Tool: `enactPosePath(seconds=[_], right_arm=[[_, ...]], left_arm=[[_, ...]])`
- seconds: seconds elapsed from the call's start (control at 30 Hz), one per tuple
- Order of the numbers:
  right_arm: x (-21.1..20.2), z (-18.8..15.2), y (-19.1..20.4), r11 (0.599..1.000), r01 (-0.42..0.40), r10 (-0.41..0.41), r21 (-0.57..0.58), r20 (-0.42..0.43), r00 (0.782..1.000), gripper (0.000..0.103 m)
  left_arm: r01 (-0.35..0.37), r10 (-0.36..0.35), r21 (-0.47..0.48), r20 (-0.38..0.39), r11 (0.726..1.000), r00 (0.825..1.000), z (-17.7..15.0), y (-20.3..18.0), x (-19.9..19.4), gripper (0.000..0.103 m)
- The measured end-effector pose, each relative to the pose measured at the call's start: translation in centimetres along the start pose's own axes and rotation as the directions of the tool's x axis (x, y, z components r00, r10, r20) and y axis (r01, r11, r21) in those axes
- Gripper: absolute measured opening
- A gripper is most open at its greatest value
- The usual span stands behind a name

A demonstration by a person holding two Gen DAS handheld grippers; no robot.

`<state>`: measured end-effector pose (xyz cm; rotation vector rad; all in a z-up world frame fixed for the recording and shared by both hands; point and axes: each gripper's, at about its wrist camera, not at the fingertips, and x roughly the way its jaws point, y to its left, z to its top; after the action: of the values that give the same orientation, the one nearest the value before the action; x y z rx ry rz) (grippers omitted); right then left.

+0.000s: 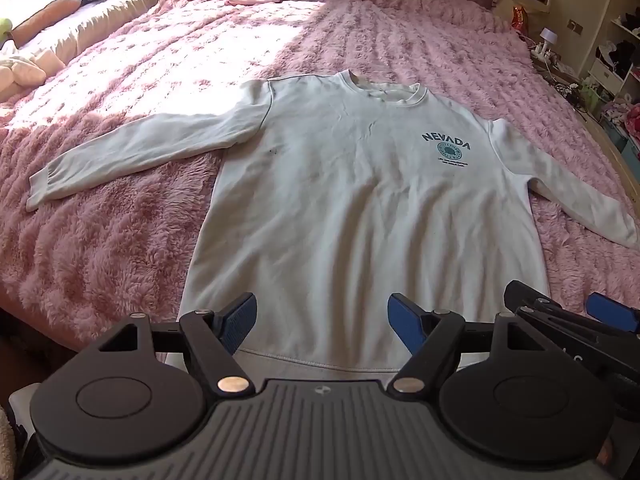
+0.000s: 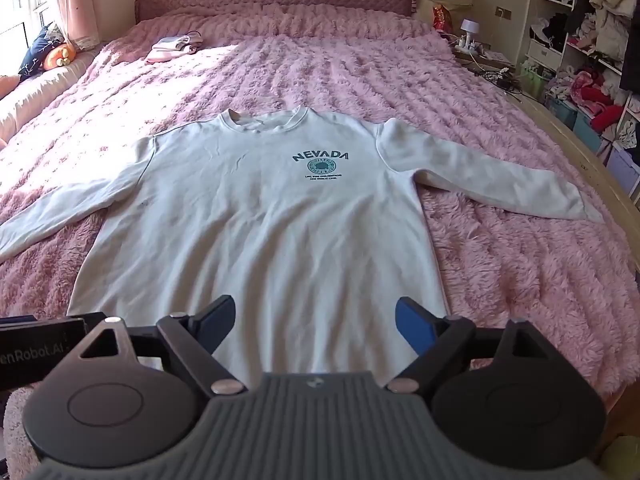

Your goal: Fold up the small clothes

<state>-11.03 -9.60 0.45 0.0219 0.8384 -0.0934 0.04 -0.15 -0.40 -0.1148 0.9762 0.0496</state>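
A white long-sleeved sweatshirt [image 1: 340,200] with a green NEVADA print lies flat, front up, on the pink fluffy bedspread [image 1: 120,220], both sleeves spread out. It also shows in the right wrist view [image 2: 256,232]. My left gripper [image 1: 322,320] is open and empty, just above the sweatshirt's hem. My right gripper [image 2: 316,322] is open and empty, above the hem further right. The right gripper's fingers [image 1: 608,312] show at the right edge of the left wrist view.
Folded pale clothes [image 2: 174,46] lie near the head of the bed. Stuffed toys [image 2: 56,56] sit on the window ledge at left. A bedside table with a lamp [image 2: 470,28] and shelves of clothes [image 2: 592,60] stand at right.
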Motion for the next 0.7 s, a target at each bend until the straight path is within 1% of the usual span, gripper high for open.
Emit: enactPosePath(seconds=[0.7], right_arm=[[-0.02, 0.03, 0.26, 1.0, -0.005, 0.005, -0.005, -0.003, 1.0, 0.083]], left_arm=[[-0.001, 0.001, -0.005, -0.012, 1.0, 1.0, -0.27, 0.17, 0.14, 0.087]])
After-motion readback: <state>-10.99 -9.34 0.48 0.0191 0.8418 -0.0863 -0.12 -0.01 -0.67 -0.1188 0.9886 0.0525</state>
